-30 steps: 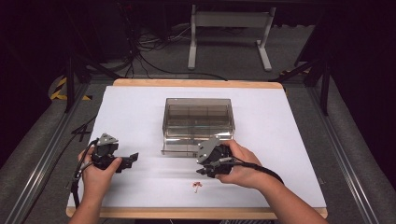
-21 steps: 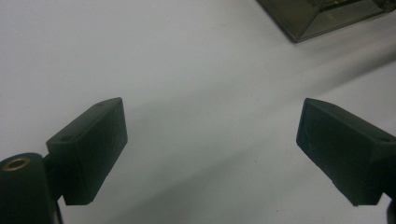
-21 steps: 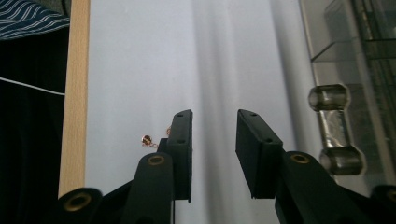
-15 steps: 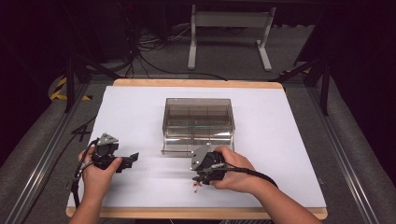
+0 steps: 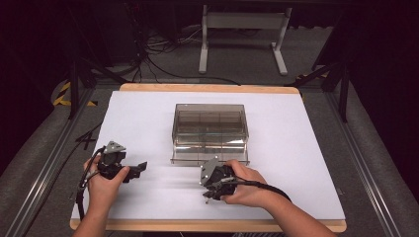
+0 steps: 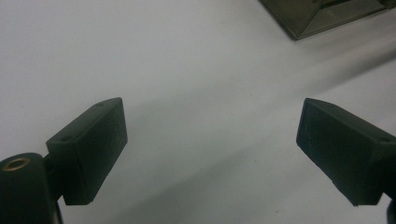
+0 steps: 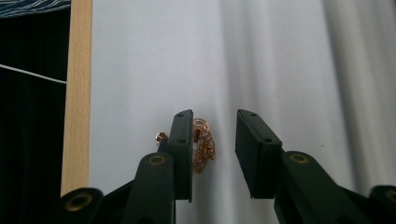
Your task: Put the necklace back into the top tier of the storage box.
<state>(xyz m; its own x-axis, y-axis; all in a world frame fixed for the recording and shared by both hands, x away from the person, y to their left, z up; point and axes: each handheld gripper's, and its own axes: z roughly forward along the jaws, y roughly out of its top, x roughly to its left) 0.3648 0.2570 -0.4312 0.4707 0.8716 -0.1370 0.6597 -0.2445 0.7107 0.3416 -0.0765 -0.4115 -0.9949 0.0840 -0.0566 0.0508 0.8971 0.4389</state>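
Black jaws of the right gripper (image 7: pixel 212 154) stand partly apart astride a small copper-coloured chain (image 7: pixel 201 150), which lies heaped on the white table (image 5: pixel 296 148) near its wooden front edge; the pads do not press it yet. Since a second ago this gripper has come back from the smoky plastic box (image 5: pixel 209 129) and down over the chain, so a pinch looks next. Off to the side, the left gripper (image 6: pixel 212 154) waits wide apart, holding nothing.
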